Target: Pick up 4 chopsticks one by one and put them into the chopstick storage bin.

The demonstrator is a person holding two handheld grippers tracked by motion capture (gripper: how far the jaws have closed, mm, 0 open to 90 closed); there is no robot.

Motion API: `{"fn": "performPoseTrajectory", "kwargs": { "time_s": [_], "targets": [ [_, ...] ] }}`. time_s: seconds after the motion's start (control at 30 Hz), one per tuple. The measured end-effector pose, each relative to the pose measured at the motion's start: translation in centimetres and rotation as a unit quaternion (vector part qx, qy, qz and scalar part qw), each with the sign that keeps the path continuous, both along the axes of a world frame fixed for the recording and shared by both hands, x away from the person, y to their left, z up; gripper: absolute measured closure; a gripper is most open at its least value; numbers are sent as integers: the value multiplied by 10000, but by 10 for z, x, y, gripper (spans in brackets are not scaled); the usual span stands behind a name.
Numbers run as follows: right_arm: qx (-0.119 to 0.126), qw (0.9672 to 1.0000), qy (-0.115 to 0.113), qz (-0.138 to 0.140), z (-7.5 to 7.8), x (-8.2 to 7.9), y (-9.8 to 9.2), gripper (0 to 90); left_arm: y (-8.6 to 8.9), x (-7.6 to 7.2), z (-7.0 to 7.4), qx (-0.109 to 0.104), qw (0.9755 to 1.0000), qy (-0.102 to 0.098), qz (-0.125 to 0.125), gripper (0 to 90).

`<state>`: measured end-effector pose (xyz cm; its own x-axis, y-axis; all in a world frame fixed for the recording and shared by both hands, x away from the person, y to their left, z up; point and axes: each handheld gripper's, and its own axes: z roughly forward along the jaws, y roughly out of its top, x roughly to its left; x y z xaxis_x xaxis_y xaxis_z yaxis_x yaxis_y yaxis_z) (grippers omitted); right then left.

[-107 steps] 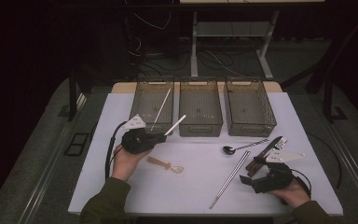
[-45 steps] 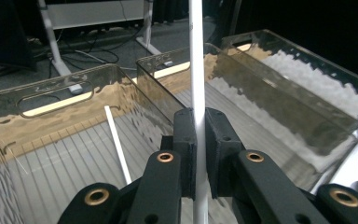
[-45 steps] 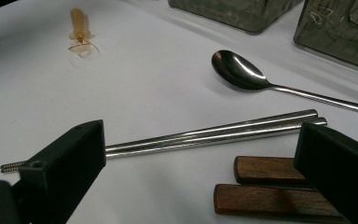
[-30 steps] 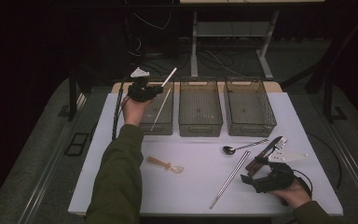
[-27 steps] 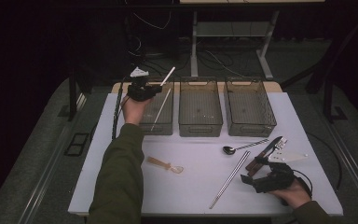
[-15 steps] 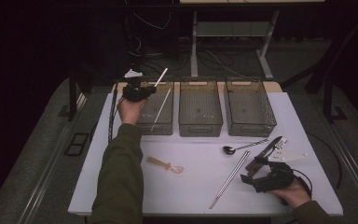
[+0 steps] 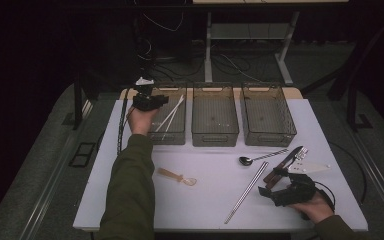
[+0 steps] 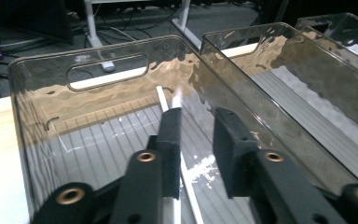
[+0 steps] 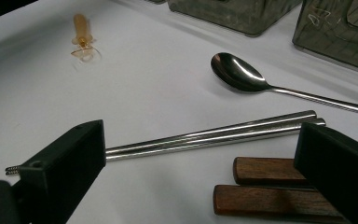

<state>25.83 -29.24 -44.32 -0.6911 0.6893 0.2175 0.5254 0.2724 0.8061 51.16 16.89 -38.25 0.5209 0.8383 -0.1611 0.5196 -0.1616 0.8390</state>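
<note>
Lighting and picture quality: bright table, dark surround, soft focus.

High view: white table (image 7: 220, 200) evenly lit from above, the room beyond nearly black; shadows faint and short; overall grain, mild softness. Left gripper view: rippled glare on the clear bin (image 8: 98, 93) walls, a bright patch on its floor, near black pads blurred. Right gripper view: sharp highlight in the spoon (image 9: 235, 71) bowl, sheen along the metal chopsticks (image 9: 214, 135), foreground pads out of focus, soft shadows.

I count three clear bins (image 7: 215, 116); two white chopsticks (image 7: 170, 116) (left bin); two metal chopsticks (image 7: 246, 192); one metal spoon (image 7: 260, 158).
</note>
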Motion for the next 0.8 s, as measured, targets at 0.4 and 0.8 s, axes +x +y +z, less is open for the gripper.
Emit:
{"fn": "performPoseTrajectory", "kwargs": {
  "time_s": [0.4, 0.8],
  "targets": [
    [-15, 10000, -14, 3, 0, 0, 1, 23, -11, -17, 16, 91, 9988, -82, -481, 573],
    [-54, 10000, -4, -19, -1, 1, 1, 23, -23, -55, 34, 313, 9926, -168, -1158, 431]
  ]
}}
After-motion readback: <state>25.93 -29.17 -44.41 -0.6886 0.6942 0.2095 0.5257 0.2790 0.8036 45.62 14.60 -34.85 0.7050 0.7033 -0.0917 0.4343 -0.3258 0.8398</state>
